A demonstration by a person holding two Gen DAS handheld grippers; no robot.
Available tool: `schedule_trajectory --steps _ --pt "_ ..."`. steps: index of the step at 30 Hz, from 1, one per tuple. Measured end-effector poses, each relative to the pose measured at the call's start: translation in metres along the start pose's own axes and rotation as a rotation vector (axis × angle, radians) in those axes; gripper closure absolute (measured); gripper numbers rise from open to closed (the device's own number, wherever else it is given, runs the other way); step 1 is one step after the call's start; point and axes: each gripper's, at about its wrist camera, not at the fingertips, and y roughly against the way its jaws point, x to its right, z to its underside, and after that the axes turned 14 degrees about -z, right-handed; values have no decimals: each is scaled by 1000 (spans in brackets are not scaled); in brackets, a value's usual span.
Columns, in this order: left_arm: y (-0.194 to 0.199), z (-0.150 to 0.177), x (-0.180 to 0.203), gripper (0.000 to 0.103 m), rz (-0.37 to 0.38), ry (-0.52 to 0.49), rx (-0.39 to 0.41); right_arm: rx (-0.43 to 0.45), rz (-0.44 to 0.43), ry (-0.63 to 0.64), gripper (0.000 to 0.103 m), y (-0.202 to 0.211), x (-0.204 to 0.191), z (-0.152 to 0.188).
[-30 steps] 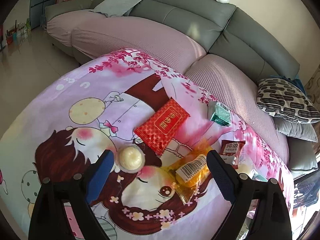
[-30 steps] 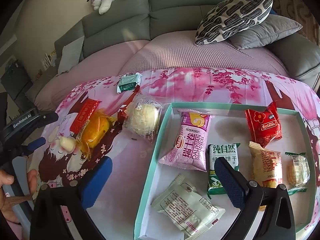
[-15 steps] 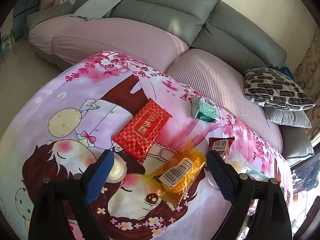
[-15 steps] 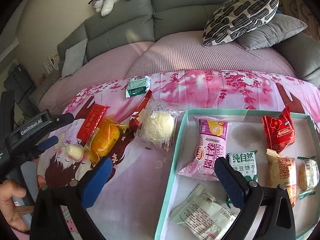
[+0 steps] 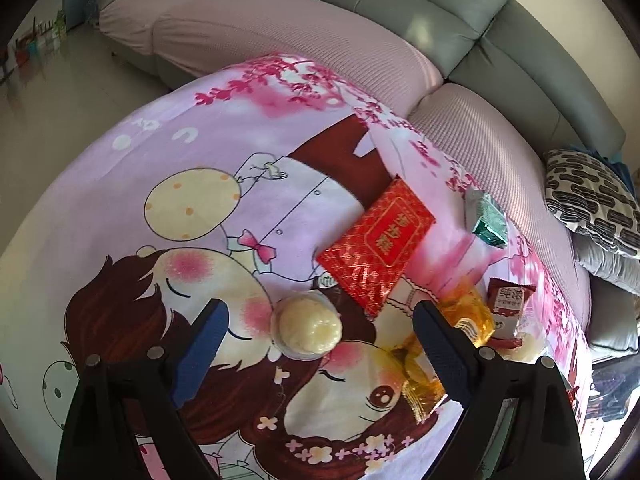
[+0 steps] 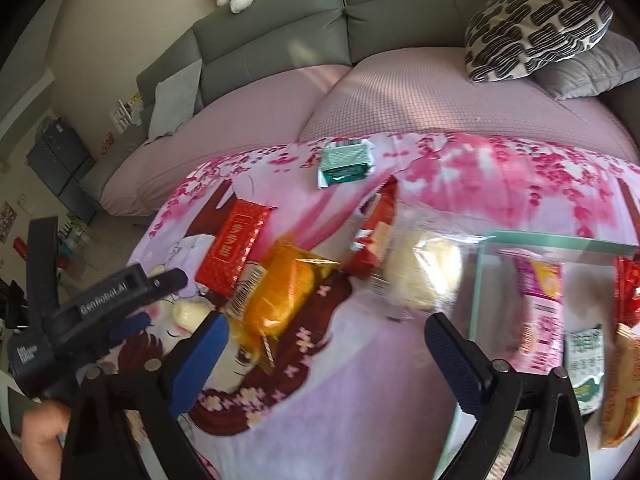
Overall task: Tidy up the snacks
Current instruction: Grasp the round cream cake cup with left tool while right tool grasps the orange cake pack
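Both grippers — left gripper [image 5: 316, 344], right gripper [image 6: 326, 346] — gape wide over the cartoon-print cloth [image 5: 160, 184] before a grey sofa [image 6: 280, 40].

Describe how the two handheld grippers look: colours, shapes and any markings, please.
The left gripper and the right gripper each have a black plastic frame with small round silver screws. Each has one blue-faced finger and one black finger with a dotted texture. In the right wrist view, the left gripper's black body carries white "GenRobot.AI" lettering.
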Motion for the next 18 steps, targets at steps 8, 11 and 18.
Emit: schedule_trajectory --steps 8,11,18 --pt "-17 3 -2 20 -2 4 -66 -39 -42 -60 22 -33 -3 -16" --pt "-20 4 0 22 2 -3 -75 -57 -51 -82 27 -44 -4 -19" --pt "-30 6 0 36 -11 -15 -106 -103 -70 -115 34 -70 -6 -21"
